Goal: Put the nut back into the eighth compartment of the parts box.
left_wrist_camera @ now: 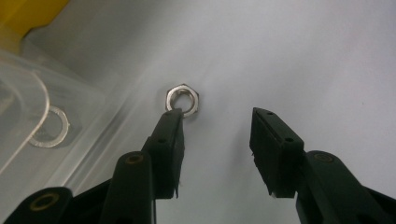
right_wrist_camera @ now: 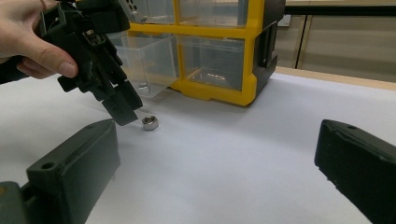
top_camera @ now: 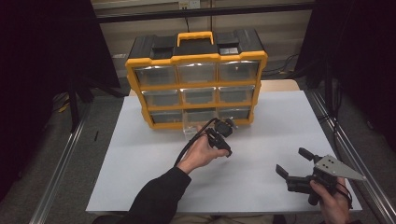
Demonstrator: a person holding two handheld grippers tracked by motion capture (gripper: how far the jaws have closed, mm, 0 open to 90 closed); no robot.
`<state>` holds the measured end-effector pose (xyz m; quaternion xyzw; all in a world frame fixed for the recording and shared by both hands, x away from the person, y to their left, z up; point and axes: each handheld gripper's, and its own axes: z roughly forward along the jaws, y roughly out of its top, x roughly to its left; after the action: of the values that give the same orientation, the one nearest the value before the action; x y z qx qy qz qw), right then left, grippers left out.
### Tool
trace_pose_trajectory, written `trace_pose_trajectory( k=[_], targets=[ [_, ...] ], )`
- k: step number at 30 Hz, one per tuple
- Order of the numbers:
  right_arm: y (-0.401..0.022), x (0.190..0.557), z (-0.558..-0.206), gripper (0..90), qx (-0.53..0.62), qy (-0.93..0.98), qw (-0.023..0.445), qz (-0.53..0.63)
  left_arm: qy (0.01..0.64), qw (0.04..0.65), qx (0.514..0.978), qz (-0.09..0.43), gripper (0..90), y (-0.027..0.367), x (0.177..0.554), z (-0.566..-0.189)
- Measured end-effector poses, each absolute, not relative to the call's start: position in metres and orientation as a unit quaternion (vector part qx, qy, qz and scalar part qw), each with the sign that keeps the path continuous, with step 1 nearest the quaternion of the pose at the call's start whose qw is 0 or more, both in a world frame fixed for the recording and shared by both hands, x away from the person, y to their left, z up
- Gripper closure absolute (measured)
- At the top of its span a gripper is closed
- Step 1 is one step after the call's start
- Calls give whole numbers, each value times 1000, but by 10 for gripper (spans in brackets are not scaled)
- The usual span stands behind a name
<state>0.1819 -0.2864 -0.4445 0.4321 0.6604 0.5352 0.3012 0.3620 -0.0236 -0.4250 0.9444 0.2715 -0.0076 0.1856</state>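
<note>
My left gripper (left_wrist_camera: 215, 154) hangs over the white tabletop (top_camera: 280, 140) just in front of the yellow organizer (top_camera: 196, 84), near the centre of the high view. Its fingers (left_wrist_camera: 168, 140) are spread, with bare tabletop between them. No earlier picture to compare.

The steel hex nut (left_wrist_camera: 183, 99) lies flat on the tabletop, upper centre of the left gripper view. It sits just past the tip of the left-hand finger in that view, and the finger's tip overlaps its lower edge there; I cannot tell whether they touch. The nut is not between the fingers. In the right gripper view the nut (right_wrist_camera: 150, 122) rests just right of the left gripper (right_wrist_camera: 119, 105), close beside it.

A clear drawer (left_wrist_camera: 56, 107) pulled from the organizer's bottom row lies at the left edge of the left gripper view, with a flat washer (left_wrist_camera: 49, 133) inside.

My right gripper (top_camera: 294, 170) is at the lower right of the high view, well apart from the nut. Its fingers (right_wrist_camera: 74, 172) are spread wide, gripping nothing.
</note>
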Motion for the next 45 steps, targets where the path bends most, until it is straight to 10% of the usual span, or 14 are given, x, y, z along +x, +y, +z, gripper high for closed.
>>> trace_pose_trajectory(
  k=[45],
  targets=[
    [-286,181,-444,2,430,663,299,536,286,139,948,11,611,-31,379,-449]
  ],
)
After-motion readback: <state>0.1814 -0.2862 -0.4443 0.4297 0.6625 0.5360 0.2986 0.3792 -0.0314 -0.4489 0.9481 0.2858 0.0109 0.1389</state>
